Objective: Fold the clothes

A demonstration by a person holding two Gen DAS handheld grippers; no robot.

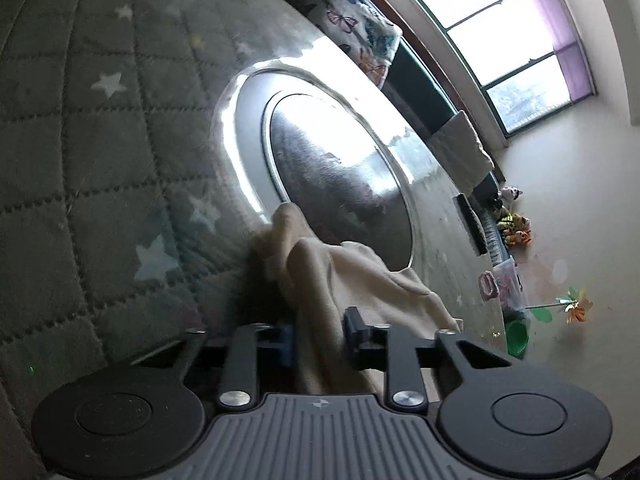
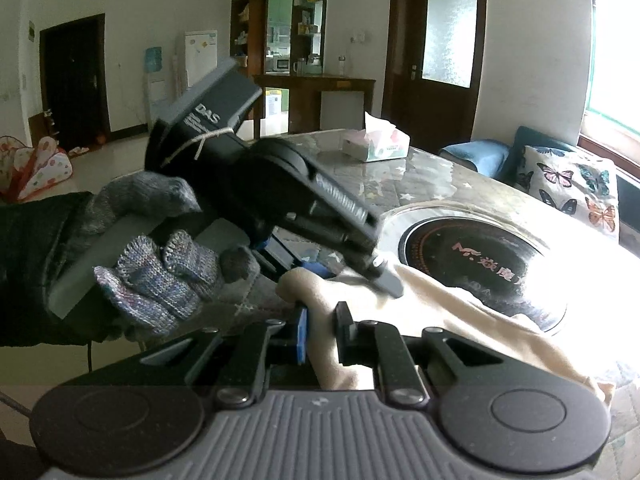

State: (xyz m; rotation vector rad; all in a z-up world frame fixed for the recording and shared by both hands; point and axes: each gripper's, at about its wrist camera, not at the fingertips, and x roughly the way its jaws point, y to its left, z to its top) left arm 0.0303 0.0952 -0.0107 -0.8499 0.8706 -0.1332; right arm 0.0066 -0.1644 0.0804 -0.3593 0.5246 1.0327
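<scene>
Here, in the left wrist view: left hand-held gripper clamping a fold of soft cream-coloured cloth garment between its blue-padded fingers, jaws drawn together on the fabric. Garment bunching upward in rounded ridges just ahead of the fingers, trailing onto the glass-topped table over a grey star-patterned quilted cover. Lying right beside the round dark induction cooktop with a shiny metal ring, one cloth ridge reaching its rim. Showing beyond the table edge: white butterfly-printed cushion, bright window.

Next, in the right wrist view: right hand-held gripper likewise closing on the same cream garment, fabric pinched between blue pad and black finger. Cloth spreading rightward over the table, partly covering the near edge of the cooktop. Left hand-held gripper coming in from upper left, gripped by a grey knitted-glove hand, its tips meeting the cloth close by. Sitting far back on the table: pastel tissue box.
</scene>
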